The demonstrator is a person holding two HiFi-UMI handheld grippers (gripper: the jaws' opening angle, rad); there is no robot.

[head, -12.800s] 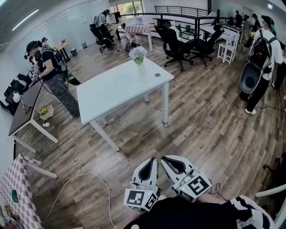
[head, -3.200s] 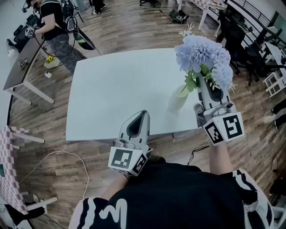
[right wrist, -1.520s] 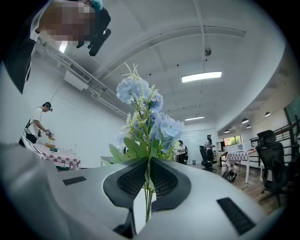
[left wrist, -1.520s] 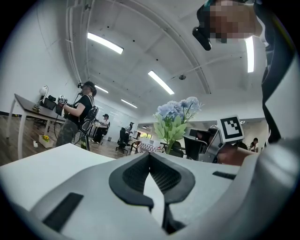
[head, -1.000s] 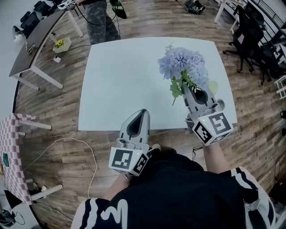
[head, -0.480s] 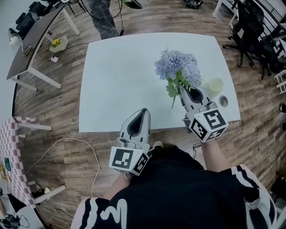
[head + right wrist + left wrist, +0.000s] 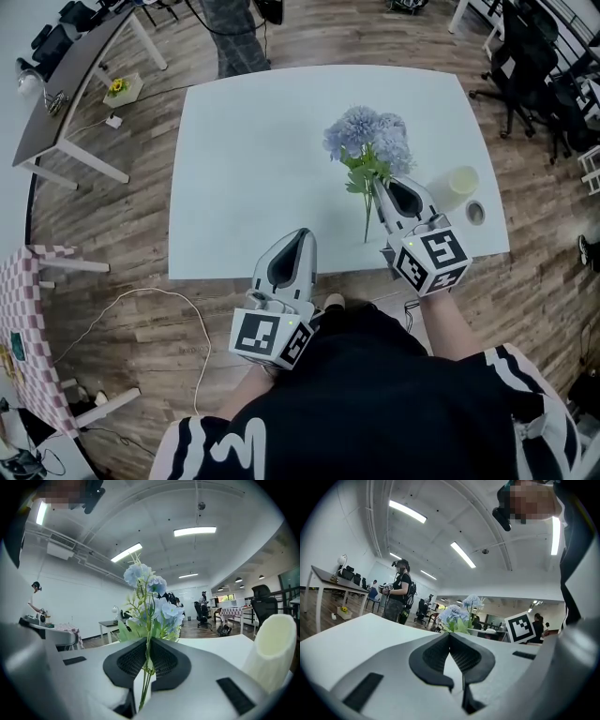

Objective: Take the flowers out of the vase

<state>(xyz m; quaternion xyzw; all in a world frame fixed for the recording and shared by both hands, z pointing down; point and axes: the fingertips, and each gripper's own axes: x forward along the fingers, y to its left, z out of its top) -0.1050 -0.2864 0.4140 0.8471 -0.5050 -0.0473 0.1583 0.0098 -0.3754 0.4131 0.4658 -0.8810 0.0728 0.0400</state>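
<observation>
Your left tool [image 7: 302, 232] sits low over the near edge of the white tabletop [image 7: 253, 141]. Its jaws are pressed together with nothing between them. To its right, the flowers [image 7: 367, 139] are out of the vase and lie over the tabletop's right half, with the pale blue heads pointing away from you and the green leaves just behind them. Your right tool [image 7: 378, 186] is clamped on the thin green stems [image 7: 149, 665], which run between its dark pads. Below the grip, the stem end trails down toward the tabletop; from the head view you can't quite tell whether it touches. Just right of that tool, the pale vase [image 7: 457, 184] stands upright and apart from the flowers, near the tabletop's right edge. A small round item [image 7: 475, 213], too small to identify, lies beside the vase on its near side.
</observation>
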